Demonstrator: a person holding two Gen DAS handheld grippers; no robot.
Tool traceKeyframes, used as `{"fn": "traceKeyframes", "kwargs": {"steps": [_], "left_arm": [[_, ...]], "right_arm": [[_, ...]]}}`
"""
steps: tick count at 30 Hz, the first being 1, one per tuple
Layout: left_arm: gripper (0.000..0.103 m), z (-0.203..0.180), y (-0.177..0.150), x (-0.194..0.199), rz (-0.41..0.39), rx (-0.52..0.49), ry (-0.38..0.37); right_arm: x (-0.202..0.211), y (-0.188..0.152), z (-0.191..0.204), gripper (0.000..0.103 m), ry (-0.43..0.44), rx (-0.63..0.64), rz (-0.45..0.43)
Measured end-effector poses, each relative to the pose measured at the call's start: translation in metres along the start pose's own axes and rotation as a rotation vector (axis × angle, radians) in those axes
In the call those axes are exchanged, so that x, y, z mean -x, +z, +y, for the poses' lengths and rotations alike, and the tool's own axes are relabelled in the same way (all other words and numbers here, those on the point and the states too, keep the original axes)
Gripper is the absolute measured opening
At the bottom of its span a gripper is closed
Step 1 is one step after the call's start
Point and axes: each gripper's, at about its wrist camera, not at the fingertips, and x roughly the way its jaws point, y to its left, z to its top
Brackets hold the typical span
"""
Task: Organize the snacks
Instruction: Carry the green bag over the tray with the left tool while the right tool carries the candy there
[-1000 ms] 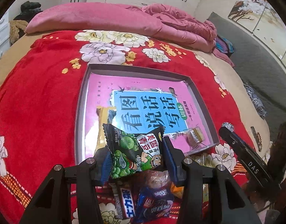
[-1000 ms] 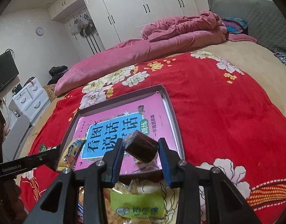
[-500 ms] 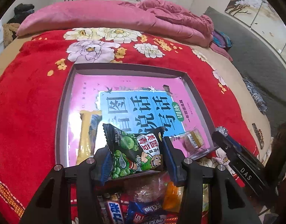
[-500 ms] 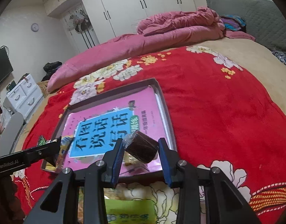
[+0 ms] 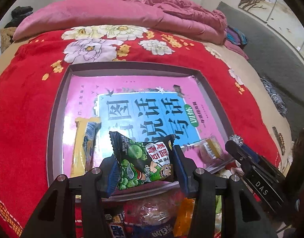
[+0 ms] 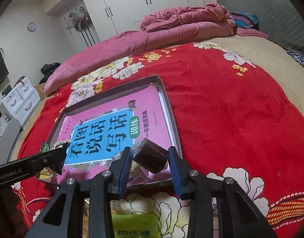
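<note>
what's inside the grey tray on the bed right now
Inside the tray lies a pink book covering its floor, with a yellow snack packet and a small clear-wrapped snack on it. Anything under the book is hidden.

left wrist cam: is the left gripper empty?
No, the left gripper has its fingers clamped on a green pea snack packet above the tray.

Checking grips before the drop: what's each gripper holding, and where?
Left gripper: black-and-green pea snack packet, by its sides. Right gripper: dark brown wrapped cake, by its ends.

book [image 5: 132,103] in tray [image 5: 58,107] — tray on bedspread [image 5: 23,109]
</note>
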Motion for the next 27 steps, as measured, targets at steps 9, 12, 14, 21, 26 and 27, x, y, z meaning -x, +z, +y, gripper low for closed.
{"fn": "traceKeyframes", "kwargs": {"steps": [9,12,14,21,26,27], "left_arm": [[0.05,0.0,-0.005,-0.013,0.024,-0.017,0.011],[0.05,0.003,-0.007,-0.016,0.034,-0.011,0.002],[0.05,0.004,-0.008,-0.018,0.041,-0.004,0.003],[0.05,0.003,-0.011,-0.023,0.048,-0.007,-0.008],[0.051,0.004,-0.012,-0.027,0.055,-0.002,-0.004],[0.051,0.005,-0.012,-0.028,0.057,0.002,-0.005]], "right_arm": [[-0.01,-0.003,0.008,0.038,-0.038,0.057,0.016],[-0.012,-0.006,0.012,0.038,-0.027,0.072,0.019],[-0.012,-0.006,0.015,0.038,-0.028,0.087,0.019],[-0.011,-0.008,0.017,0.038,-0.003,0.092,0.024],[-0.012,-0.009,0.02,0.038,-0.003,0.101,0.023],[-0.012,-0.009,0.02,0.038,-0.003,0.101,0.022]]}}
